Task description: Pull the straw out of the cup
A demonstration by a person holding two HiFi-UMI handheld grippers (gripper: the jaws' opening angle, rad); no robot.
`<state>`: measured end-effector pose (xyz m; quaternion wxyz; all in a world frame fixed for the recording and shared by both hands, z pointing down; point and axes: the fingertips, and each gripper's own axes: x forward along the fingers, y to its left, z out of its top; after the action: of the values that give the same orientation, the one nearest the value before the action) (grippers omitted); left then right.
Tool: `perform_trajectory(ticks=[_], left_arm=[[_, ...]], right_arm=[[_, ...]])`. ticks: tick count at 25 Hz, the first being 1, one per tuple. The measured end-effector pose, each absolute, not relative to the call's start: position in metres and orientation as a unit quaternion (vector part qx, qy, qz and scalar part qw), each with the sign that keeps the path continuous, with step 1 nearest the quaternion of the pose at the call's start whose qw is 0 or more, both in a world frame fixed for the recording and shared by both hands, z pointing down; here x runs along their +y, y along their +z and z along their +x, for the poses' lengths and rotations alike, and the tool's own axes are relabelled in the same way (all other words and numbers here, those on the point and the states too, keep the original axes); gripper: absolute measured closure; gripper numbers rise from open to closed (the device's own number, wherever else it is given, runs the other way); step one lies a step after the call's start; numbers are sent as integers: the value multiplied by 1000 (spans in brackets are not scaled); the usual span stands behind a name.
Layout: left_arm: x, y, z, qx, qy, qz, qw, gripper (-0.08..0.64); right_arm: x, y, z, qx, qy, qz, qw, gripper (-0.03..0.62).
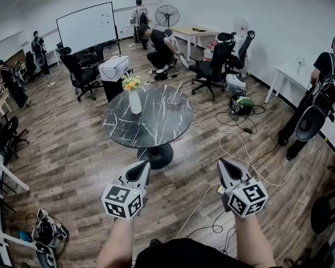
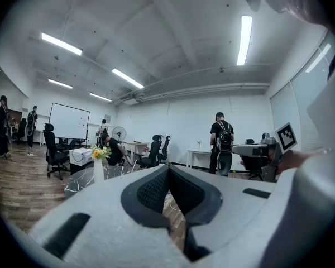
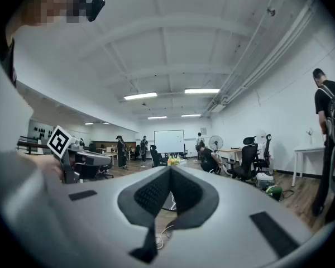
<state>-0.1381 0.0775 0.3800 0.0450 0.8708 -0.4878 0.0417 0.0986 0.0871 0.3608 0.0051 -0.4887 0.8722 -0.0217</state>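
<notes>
Across the room stands a round black marble table (image 1: 128,130). On its far right side is a clear cup (image 1: 174,101) with a pale straw (image 1: 178,88) leaning out of it. Both grippers are held low over the wooden floor, well short of the table and pointing toward it. My left gripper (image 1: 145,165) has its jaws together with nothing between them, as the left gripper view (image 2: 168,169) also shows. My right gripper (image 1: 222,162) is likewise shut and empty (image 3: 170,169). The cup cannot be made out in either gripper view.
A white vase with yellow flowers (image 1: 134,96) stands on the table's left side. White and black cables (image 1: 240,149) trail over the floor at right. Office chairs (image 1: 212,68), a whiteboard (image 1: 88,27), a fan (image 1: 167,15) and several people (image 1: 324,94) ring the room.
</notes>
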Motion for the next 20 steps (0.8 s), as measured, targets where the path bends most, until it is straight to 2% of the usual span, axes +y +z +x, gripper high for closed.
perform_trajectory(ticks=[20], left_arm=[[96,383,-59,-501,47,863,44,551]], right_arm=[[103,375,195,866,-43,-497,33,588]])
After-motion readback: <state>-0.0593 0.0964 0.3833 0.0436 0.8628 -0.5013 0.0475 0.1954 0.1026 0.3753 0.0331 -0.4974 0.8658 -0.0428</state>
